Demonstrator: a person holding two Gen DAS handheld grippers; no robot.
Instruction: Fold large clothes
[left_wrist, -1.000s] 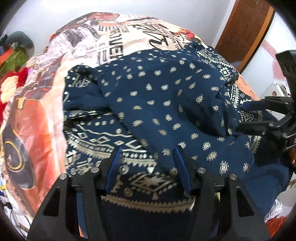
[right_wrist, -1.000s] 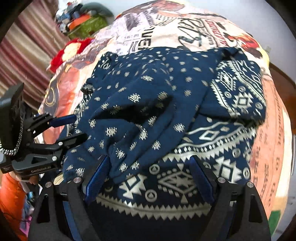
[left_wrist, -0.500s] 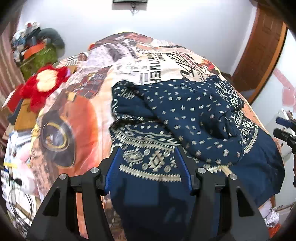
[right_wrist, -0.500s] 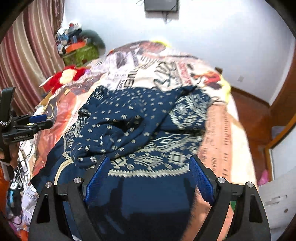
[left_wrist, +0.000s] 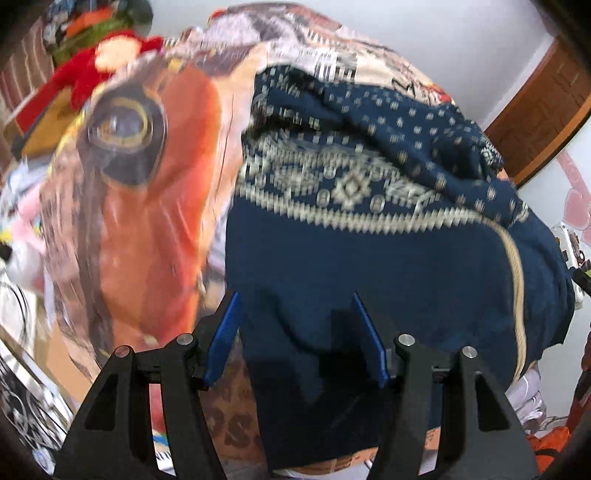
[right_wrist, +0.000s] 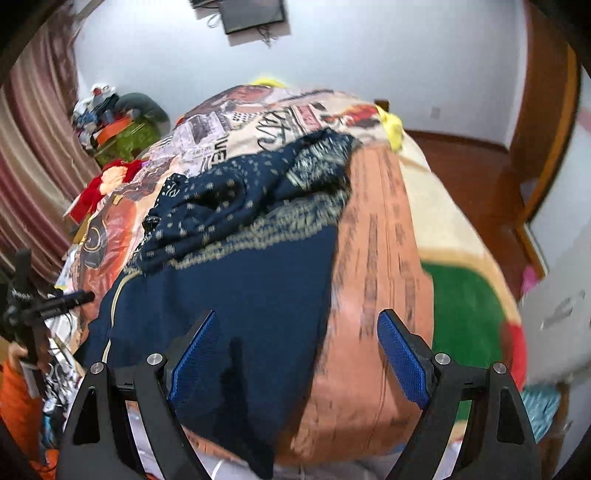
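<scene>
A large navy garment (left_wrist: 388, 266) with cream patterned bands lies partly folded on the bed; its dotted part is bunched on the far half. It also shows in the right wrist view (right_wrist: 236, 280). My left gripper (left_wrist: 295, 332) is open and empty, over the garment's near left hem where it hangs off the bed edge. My right gripper (right_wrist: 295, 347) is open and empty, over the garment's near right edge. The left gripper (right_wrist: 79, 297) appears at the left edge of the right wrist view.
The bed cover (left_wrist: 155, 206) is printed in orange and cream; it also shows in the right wrist view (right_wrist: 376, 258). A red plush toy (left_wrist: 99, 62) lies at the bed's far left. Curtains (right_wrist: 33, 166) hang left; a wooden door (left_wrist: 539, 99) stands right.
Both grippers have pulled back from the garment toward the near edge of the bed and dropped lower. The garment's plain navy lower part now fills the foreground. Both grippers stay open.
</scene>
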